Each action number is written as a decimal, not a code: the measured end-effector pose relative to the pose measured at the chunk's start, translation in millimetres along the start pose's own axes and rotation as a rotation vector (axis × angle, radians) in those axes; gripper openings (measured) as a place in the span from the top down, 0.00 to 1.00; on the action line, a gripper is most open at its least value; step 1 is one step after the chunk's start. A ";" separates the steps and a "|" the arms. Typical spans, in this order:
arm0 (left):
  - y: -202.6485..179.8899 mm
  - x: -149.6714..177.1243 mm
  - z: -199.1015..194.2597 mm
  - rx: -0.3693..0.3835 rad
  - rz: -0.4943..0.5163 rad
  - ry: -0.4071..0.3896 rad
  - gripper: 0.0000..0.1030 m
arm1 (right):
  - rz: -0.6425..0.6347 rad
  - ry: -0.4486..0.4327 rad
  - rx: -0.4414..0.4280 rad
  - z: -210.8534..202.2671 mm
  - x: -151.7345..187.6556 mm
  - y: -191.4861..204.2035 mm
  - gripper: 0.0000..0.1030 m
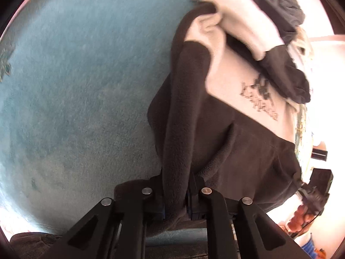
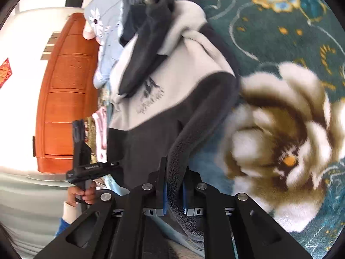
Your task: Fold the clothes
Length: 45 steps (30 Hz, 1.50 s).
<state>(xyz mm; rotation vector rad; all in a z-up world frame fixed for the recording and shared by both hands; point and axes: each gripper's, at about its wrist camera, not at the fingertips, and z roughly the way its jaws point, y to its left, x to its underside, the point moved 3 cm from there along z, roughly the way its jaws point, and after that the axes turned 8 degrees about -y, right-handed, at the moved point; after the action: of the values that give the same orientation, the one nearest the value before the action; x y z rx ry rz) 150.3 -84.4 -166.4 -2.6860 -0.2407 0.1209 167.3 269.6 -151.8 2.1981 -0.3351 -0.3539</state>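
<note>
A black and cream fleece sweatshirt point(image 1: 232, 112) with a dark print on the cream chest hangs stretched over a teal carpet. My left gripper point(image 1: 174, 185) is shut on a black edge of it. My right gripper point(image 2: 174, 183) is shut on another black fleece edge of the same sweatshirt point(image 2: 159, 99). The left gripper point(image 2: 86, 168) also shows in the right wrist view at the lower left, held in a hand. The sweatshirt's sleeves are bunched at the top.
A teal carpet point(image 1: 75, 86) with a large cream and brown flower point(image 2: 280, 142) lies below. A pile of other clothes, light blue with a daisy point(image 2: 103, 34), sits beyond the sweatshirt. An orange wooden door point(image 2: 64, 99) stands at left.
</note>
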 end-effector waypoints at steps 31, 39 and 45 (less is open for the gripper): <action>11.1 -100.3 -42.9 0.552 -0.603 -0.245 0.50 | 0.410 -0.210 -0.104 27.0 -170.9 -42.1 0.89; -9.5 -75.1 -16.9 0.451 -0.364 -0.170 0.38 | 0.355 -0.119 -0.055 6.9 -156.2 -43.3 0.66; -32.8 -66.8 -12.0 0.282 -0.128 -0.172 0.36 | 0.126 -0.011 0.041 1.0 -149.6 -18.2 0.61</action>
<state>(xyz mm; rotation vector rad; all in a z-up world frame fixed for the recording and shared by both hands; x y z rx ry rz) 81.3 -72.8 -138.3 -2.3746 -0.4157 0.3228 30.9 333.3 -146.8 2.2033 -0.4888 -0.2924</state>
